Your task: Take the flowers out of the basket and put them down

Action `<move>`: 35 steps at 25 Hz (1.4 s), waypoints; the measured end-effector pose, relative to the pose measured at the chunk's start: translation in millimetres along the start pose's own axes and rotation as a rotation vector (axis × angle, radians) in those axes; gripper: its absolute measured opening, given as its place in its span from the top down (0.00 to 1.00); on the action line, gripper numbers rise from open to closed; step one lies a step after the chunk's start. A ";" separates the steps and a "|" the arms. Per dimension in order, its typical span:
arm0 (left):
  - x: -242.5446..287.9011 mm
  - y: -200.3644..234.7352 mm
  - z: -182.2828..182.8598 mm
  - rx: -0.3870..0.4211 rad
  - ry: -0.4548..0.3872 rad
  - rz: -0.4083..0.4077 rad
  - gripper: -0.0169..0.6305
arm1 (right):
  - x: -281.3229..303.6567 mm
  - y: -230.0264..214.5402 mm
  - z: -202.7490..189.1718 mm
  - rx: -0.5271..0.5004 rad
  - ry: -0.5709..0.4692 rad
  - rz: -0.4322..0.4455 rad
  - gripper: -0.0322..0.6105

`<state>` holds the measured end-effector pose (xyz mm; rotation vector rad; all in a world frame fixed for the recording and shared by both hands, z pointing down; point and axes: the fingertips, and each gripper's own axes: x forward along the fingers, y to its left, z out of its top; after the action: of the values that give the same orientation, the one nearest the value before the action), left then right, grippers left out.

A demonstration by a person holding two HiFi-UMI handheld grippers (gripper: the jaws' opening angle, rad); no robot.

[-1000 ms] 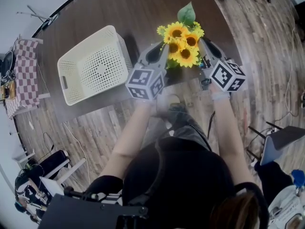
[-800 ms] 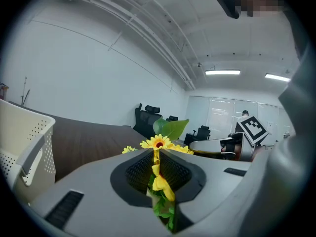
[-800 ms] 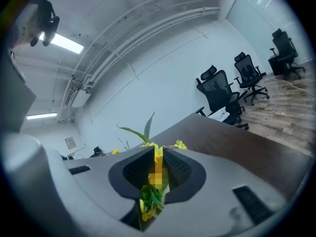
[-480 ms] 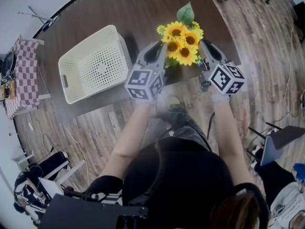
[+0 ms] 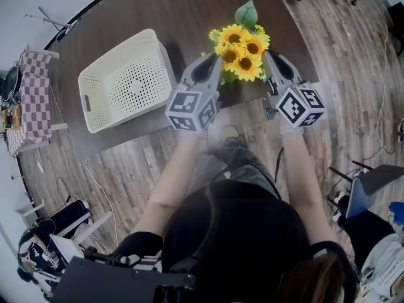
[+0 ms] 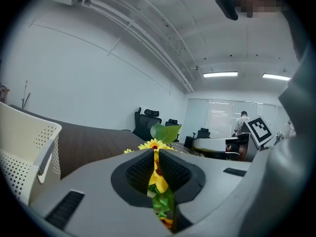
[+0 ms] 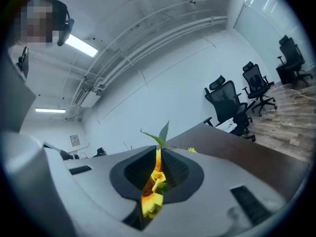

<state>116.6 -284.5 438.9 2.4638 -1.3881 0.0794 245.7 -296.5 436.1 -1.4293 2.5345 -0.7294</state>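
Observation:
A bunch of yellow sunflowers (image 5: 240, 49) with a green leaf (image 5: 247, 14) hangs over the dark table (image 5: 158, 11), clear of the cream basket (image 5: 126, 81) to its left. My left gripper (image 5: 218, 63) pinches the bunch from the left, and petals and green stem (image 6: 159, 181) are squeezed between its pads. My right gripper (image 5: 267, 57) pinches it from the right, with a flower head (image 7: 152, 189) caught between its pads. Both pairs of jaws have just been closing on the flowers. The stems below the blooms are hidden.
The basket looks empty and lies tilted on the table's left part, with its perforated wall (image 6: 24, 152) close beside my left gripper. The table's near edge (image 5: 189, 122) runs just under both grippers. Office chairs (image 7: 232, 105) stand on the wooden floor (image 5: 353, 55) beyond.
The bunch and both grippers have shifted slightly up and away in the head view. The right gripper has rolled a little. Both grips on the flowers are unchanged.

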 end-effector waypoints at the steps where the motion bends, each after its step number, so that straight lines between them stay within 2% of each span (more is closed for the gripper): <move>1: -1.5 -0.9 -0.3 0.002 -0.002 -0.002 0.94 | -2.0 2.3 2.1 -0.010 -0.012 0.003 0.92; 5: -8.2 -7.0 -2.3 0.005 -0.008 -0.020 0.97 | -10.1 12.6 2.3 -0.007 -0.033 0.033 0.94; 21: -53.1 -37.9 -14.7 0.020 0.013 -0.126 0.97 | -38.9 100.8 -34.2 -0.043 0.011 0.183 0.95; 27: -73.5 -44.8 -8.3 0.022 -0.006 -0.144 0.97 | -51.9 126.6 -38.3 -0.067 0.003 0.181 0.95; 35: -101.2 -54.1 -14.7 0.036 -0.009 -0.170 0.97 | -69.9 148.6 -48.0 -0.153 -0.008 0.111 0.95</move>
<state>110.2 -170.6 419.7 2.6037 -1.1850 0.0559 152.6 -157.7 399.5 -1.3165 2.6890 -0.5217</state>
